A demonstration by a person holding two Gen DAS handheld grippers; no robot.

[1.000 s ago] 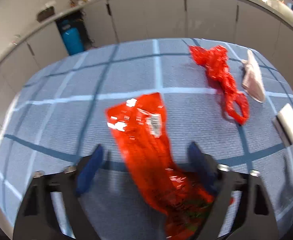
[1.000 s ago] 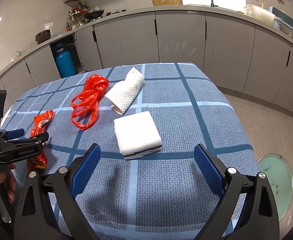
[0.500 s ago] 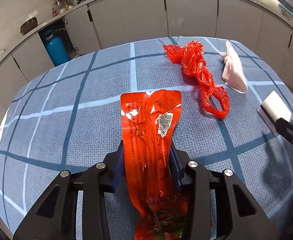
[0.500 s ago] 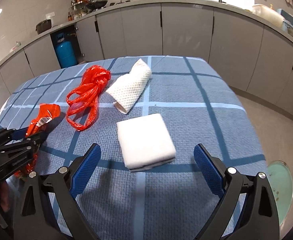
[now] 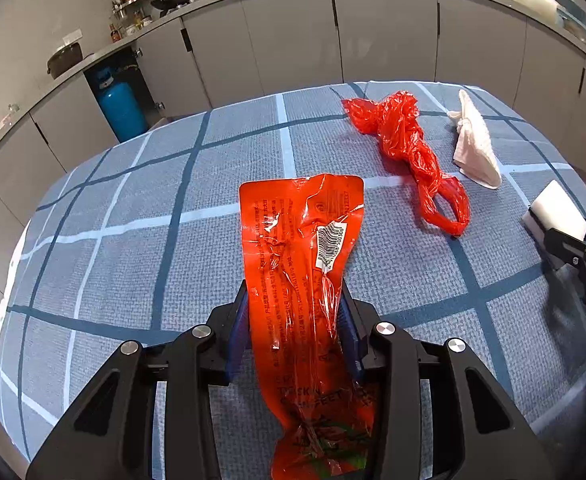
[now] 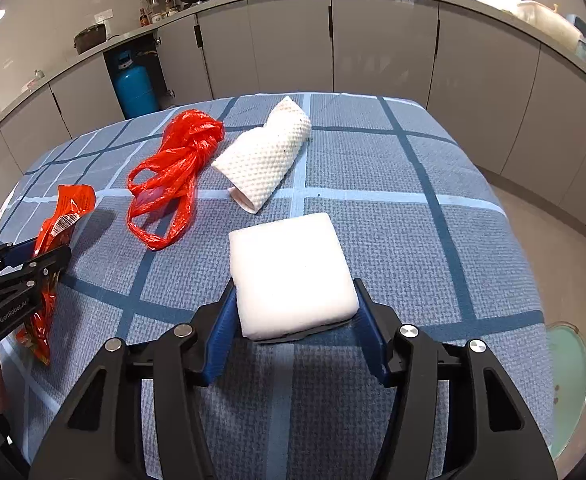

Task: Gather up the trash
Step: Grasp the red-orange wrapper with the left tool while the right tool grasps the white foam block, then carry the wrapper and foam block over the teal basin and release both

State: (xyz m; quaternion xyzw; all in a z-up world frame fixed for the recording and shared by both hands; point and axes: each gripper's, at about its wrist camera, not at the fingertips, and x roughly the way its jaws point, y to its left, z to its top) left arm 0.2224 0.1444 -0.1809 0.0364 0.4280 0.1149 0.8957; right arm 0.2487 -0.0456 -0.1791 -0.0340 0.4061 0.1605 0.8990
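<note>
The left gripper [image 5: 295, 316] clamps the long red printed plastic wrapper [image 5: 299, 256] at mid-length between its jaws, apparently for lifting. A barcode label faces up ahead of the jaws; "GenRobot.AI" marks the gripper body. The right gripper [image 6: 297, 316] has just been closing; its jaws now press the white folded foam pad [image 6: 289, 272] between them.

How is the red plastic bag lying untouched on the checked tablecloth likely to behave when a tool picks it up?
The red plastic bag is thin, crinkled film, so it probably hangs limp and weighs very little. Its loose handle loops may trail and snag on the rolled paper towel beside it. The glossy surface could slip between smooth pads.
</note>
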